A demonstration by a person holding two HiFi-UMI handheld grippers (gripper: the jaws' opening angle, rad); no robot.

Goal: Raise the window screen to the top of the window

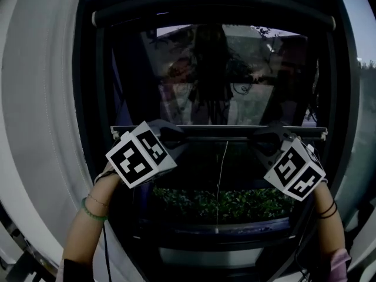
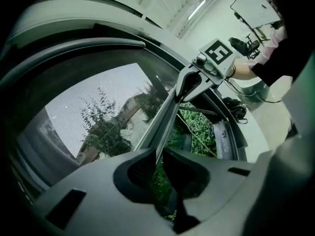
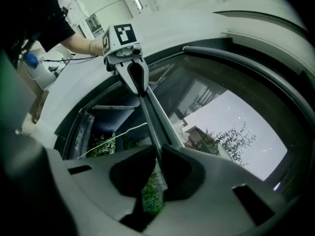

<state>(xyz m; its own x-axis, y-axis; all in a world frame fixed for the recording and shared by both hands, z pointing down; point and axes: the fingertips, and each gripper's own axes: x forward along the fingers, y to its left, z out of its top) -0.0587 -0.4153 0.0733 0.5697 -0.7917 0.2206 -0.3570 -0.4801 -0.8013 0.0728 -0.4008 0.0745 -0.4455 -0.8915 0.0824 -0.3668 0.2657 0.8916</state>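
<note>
The window screen (image 1: 223, 75) is a dark mesh with a slim bottom bar (image 1: 223, 131) that runs across the window at mid-height. My left gripper (image 1: 172, 138) is shut on that bar near its left end, and my right gripper (image 1: 265, 140) is shut on it near its right end. In the left gripper view the bar (image 2: 167, 114) passes between my left gripper's (image 2: 158, 157) jaws and runs on to the right gripper (image 2: 186, 85). The right gripper view mirrors this: the bar (image 3: 155, 117) sits pinched in my right gripper (image 3: 158, 162) and leads to the left gripper (image 3: 138, 80).
A thin pull cord (image 1: 220, 175) hangs from the bar down to the sill (image 1: 217, 231). A green hedge (image 1: 223, 203) shows outside below the bar. The dark window frame's top rail (image 1: 211, 10) lies above, with white wall (image 1: 35, 98) on either side.
</note>
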